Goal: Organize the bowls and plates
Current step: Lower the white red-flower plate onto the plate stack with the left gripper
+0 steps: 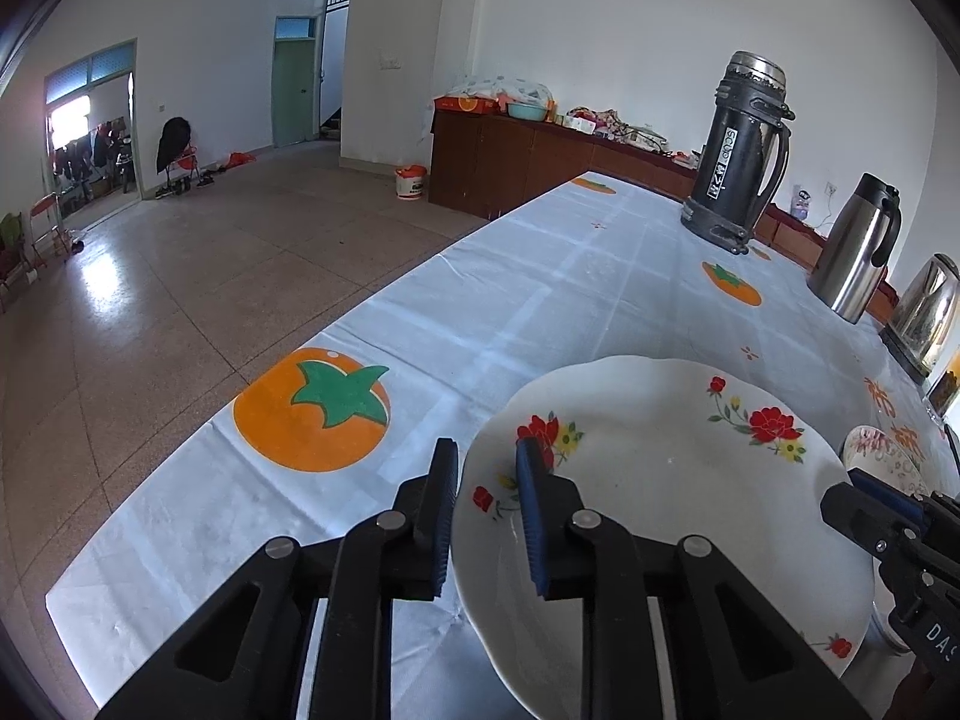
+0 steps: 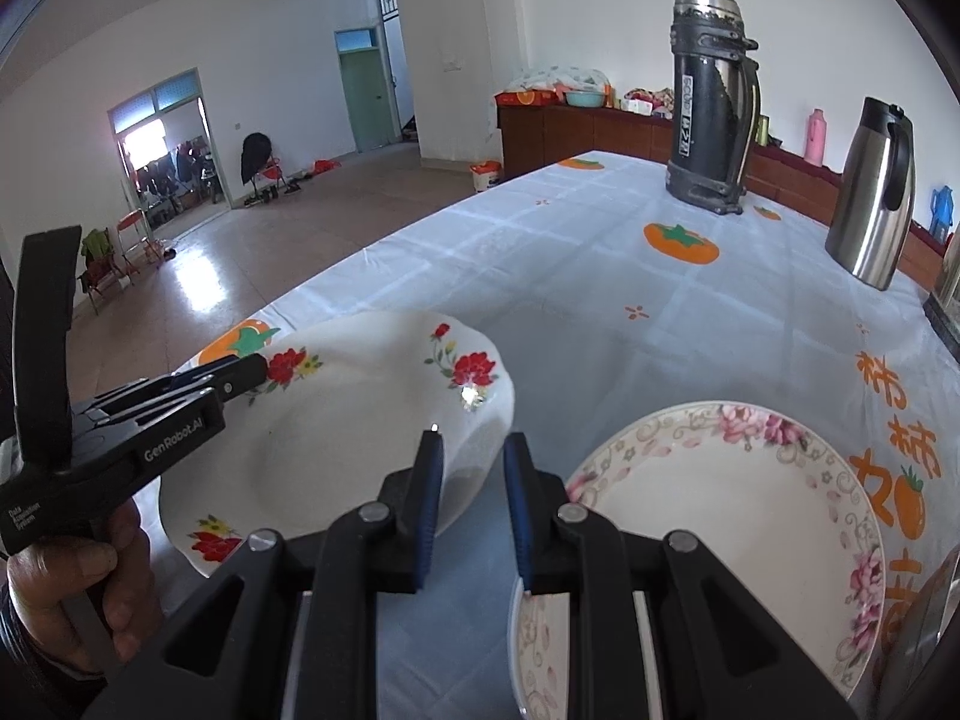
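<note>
- Left gripper (image 1: 483, 474): fingers clamped on the rim of the red-flowered plate (image 1: 660, 480), tilted above the surface (image 1: 510, 300).
- Right gripper (image 2: 471, 468): fingers slightly apart, empty.
- Pink-flowered plate (image 2: 720, 516) lies just beside; stacking appears unfinished.

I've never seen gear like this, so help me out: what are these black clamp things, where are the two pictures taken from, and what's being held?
There's no robot here. A person's hand holds a clamp tool, one in each hand, and each tool carries a wide-angle camera looking along its jaws. One picture comes from the left gripper, the other from the right gripper. On the table, under an orange-fruit cloth, are a red-flower plate, a pink-flower plate, a black flask and a steel jug. The left jaws appear to pinch the red-flower plate's rim. The right jaws stand slightly apart, empty.
</note>
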The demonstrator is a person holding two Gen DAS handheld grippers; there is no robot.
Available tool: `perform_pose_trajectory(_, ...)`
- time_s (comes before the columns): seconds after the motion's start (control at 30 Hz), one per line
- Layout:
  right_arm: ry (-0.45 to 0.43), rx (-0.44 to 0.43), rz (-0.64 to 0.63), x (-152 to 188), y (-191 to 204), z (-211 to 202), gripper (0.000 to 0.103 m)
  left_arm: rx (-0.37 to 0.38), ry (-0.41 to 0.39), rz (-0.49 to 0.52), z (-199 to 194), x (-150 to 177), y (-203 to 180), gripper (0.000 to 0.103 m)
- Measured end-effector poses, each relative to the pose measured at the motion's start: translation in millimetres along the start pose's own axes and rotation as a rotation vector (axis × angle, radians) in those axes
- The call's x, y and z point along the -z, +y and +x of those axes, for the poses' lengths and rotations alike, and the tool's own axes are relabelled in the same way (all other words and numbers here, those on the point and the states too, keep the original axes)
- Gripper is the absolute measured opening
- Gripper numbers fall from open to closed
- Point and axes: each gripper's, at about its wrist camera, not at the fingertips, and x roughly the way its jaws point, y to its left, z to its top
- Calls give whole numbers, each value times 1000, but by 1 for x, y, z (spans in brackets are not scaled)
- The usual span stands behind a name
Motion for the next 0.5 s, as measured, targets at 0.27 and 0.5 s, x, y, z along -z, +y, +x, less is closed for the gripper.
perform_pose_trajectory(0.27,-16,1,-13,4,3,-3,21,-17,-39,-4,-8,2,1,22)
perform_pose_trajectory(0.5,-54,25,-16,7,3,-12,21,-18,-57,-1,-15,5,-6,22)
